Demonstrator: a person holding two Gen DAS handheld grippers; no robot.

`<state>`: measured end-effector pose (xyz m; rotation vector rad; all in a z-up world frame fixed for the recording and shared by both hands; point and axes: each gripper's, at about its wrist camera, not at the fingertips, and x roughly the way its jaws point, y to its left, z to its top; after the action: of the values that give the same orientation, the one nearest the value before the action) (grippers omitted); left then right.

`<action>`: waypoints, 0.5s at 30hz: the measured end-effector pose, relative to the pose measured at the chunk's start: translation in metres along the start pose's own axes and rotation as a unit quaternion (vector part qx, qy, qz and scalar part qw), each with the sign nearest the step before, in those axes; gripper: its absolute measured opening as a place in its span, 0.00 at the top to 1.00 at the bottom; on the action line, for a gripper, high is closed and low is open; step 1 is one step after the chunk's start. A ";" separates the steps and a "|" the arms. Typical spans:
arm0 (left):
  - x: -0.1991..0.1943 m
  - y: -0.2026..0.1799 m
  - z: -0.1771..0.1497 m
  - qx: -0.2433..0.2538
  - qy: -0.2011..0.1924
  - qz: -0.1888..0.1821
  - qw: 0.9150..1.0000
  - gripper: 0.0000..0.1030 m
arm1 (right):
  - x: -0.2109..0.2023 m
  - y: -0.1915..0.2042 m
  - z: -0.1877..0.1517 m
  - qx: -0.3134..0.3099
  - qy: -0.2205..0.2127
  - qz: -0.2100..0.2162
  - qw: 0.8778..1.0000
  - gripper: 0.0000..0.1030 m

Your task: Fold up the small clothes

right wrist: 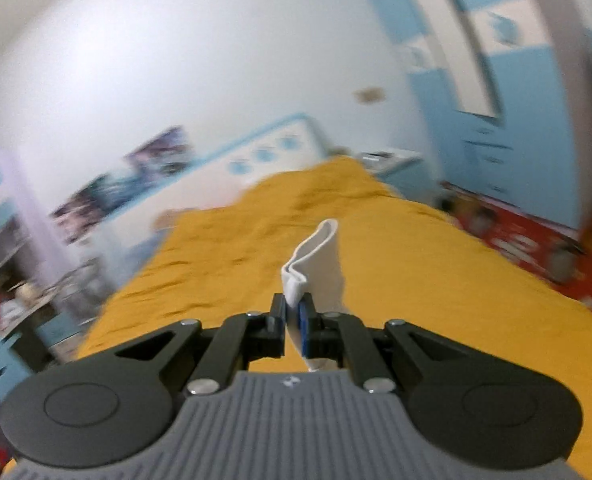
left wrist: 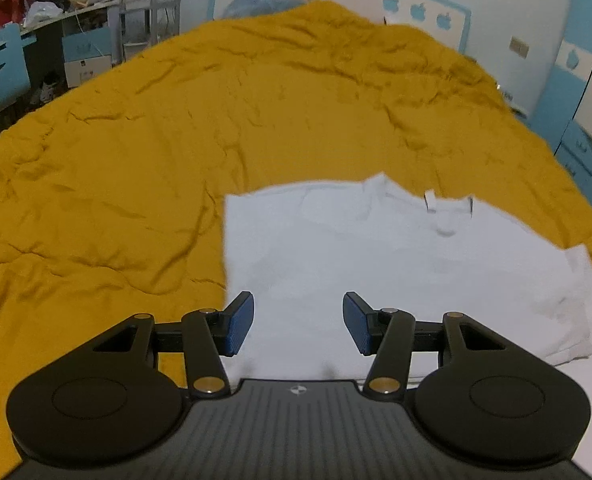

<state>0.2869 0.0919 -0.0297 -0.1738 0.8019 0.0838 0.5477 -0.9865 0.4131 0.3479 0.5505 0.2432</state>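
A: Left wrist view. What lies before the left gripper [left wrist: 298,322]?

B: A white shirt [left wrist: 376,264], spread flat on an orange bedspread [left wrist: 176,128]. Its collar, with a small tag, points away from the camera; its left edge is straight and folded. The gripper hovers above the near part of the shirt.

A: And how do its fingers stand?

B: About half open, the blue pads [left wrist: 240,324] well apart, nothing between them. Whether they touch the cloth below cannot be told.

A: Right wrist view. What does the right gripper [right wrist: 292,316] show?

B: Its fingers are pressed together on a doubled edge of white cloth, which seems to be part of the shirt [right wrist: 316,268]. The cloth rises out of the closed pads as a narrow upright loop, and a strip of it hangs below them.

A: What lies behind it?

B: The bedspread [right wrist: 416,280], running away toward a white and blue headboard [right wrist: 264,152]. The whole view is blurred, so the posters on the wall and the red items on the floor at right cannot be read in detail.

A: Are the two grippers seen together?

B: No; neither view shows the other gripper.
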 end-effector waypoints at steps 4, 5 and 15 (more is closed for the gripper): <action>-0.011 0.024 0.001 -0.016 -0.009 -0.011 1.000 0.41 | 0.005 0.089 -0.009 -0.006 0.010 0.071 0.997 0.99; -0.012 0.030 0.002 -0.022 -0.010 -0.012 1.000 0.41 | 0.007 0.106 -0.014 -0.003 0.014 0.083 0.996 0.99; -0.012 0.075 -0.001 -0.063 -0.010 -0.044 0.997 0.47 | 0.061 0.236 -0.154 0.044 0.112 0.141 0.983 0.99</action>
<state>0.2673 0.1653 -0.0306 -0.3273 0.7690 0.0535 0.4832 -0.7124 0.3530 0.4896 0.7346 0.5376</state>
